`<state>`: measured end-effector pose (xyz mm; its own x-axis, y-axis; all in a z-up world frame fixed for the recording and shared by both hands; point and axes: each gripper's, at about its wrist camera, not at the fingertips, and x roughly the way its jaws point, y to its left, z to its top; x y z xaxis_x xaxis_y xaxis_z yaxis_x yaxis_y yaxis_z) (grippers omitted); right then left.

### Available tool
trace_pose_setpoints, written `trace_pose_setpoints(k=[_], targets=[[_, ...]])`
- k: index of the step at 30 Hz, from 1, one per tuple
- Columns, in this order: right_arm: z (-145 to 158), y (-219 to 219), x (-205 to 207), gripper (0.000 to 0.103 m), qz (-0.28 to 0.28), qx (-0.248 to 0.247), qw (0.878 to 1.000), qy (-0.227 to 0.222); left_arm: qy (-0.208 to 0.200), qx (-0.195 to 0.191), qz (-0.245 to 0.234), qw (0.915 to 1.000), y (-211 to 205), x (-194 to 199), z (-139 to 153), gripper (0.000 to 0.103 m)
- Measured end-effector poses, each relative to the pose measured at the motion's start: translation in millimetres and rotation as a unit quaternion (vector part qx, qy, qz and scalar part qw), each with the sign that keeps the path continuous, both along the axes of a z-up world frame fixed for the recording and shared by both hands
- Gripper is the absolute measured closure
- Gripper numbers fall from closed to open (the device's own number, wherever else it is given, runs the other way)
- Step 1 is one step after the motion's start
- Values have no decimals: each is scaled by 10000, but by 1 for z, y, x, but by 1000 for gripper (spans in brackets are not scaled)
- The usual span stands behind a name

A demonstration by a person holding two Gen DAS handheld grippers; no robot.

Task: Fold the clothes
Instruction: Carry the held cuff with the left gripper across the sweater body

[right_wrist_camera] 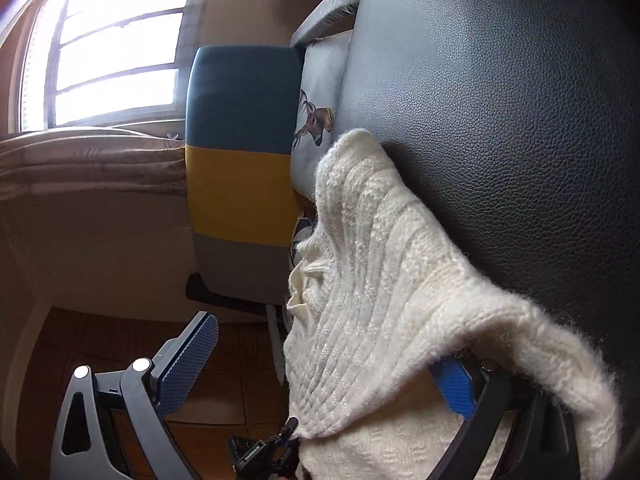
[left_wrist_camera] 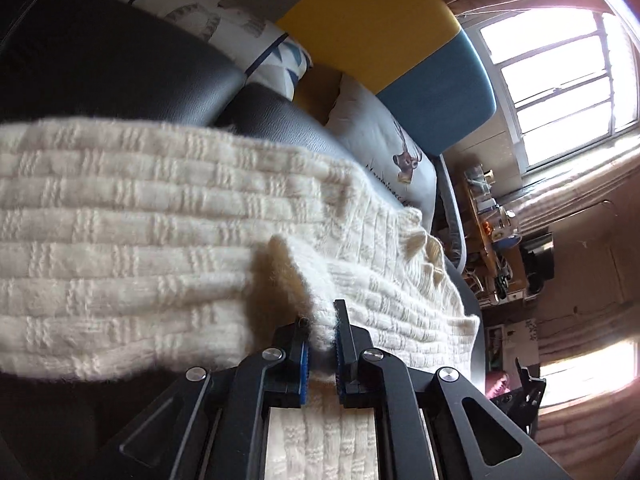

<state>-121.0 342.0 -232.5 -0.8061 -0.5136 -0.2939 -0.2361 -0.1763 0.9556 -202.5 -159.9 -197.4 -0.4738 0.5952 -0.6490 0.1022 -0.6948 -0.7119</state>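
**Cream knit pinched by the left gripper on a black leather seat**

Fingers of the left gripper (left_wrist_camera: pixel 322 336) stand almost together, clamped on a fuzzy edge of the cream knitted sweater (left_wrist_camera: pixel 132 232), which bunches up between the blue pads. From that pinch the sweater spreads away over the black leather seat (left_wrist_camera: pixel 100 64), a thick folded band of it running across the left wrist view and a flatter ribbed part lying further off toward the seat's edge.

In the right wrist view the right gripper (right_wrist_camera: pixel 328 364) has its fingers wide apart. One blue-padded finger (right_wrist_camera: pixel 188 360) hangs clear over the wooden floor (right_wrist_camera: pixel 240 376); the other pad (right_wrist_camera: pixel 454 390) sits under a draped fold of the same sweater. Whether that pad touches the knit cannot be told, and nothing is squeezed between the two. A corner of the other gripper shows low in this view, at the sweater's edge.

Beyond the sweater, a pale cushion with a deer print (left_wrist_camera: pixel 384 144) leans at the back of the seat, beside a patterned cushion (left_wrist_camera: pixel 224 32). Behind them stands a backrest panel in yellow and blue (left_wrist_camera: pixel 384 24). Farthest off, a bright barred window (left_wrist_camera: pixel 560 80) sits above a cluttered shelf (left_wrist_camera: pixel 492 216).
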Motion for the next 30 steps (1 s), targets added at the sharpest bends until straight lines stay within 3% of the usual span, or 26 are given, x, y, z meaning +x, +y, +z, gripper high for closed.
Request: trace_pose_setpoints(k=[2,5,7,9,11,12,13,18,20,22,26,30], targets=[[3,-4,-3,3,39,158,9998,-68,-94,281,42,9996,-6,3,-7,92],[7,-10,-5,3,151,467,9987,-156,-171,707,42,9973,-12,1,-10,78],[12,-16,-6,3,244,797,9964,-144,-165,827,68,9964,-14,-4,-10,63],[18,-23,-7,3,321,1237,9917,-116,-160,790,94,9967,-12,-9,-9,62],[23,-30,-9,3,443,1597,9860,-160,-72,396,45,9992,-4,-14,-4,69],[25,-33,-11,3,496,1699,9840,-178,-23,148,-14,9999,2,-17,-1,89],[28,-34,-11,4,518,1776,9826,-148,18,17,-113,9999,8,-20,2,96],[54,-34,-3,6,279,2239,9737,327,1136,21,-103,9935,17,-18,56,96],[51,-33,1,6,317,2469,9681,301,1382,-131,-96,9903,20,-20,68,96],[36,-31,1,8,378,2436,9691,-53,1254,-512,-136,9907,22,-35,66,96],[15,-16,19,23,176,2208,9748,-245,335,-1281,-275,9908,28,-52,10,96],[13,-1,27,24,156,1935,9807,-231,300,-838,-96,9960,16,-41,-3,93]])
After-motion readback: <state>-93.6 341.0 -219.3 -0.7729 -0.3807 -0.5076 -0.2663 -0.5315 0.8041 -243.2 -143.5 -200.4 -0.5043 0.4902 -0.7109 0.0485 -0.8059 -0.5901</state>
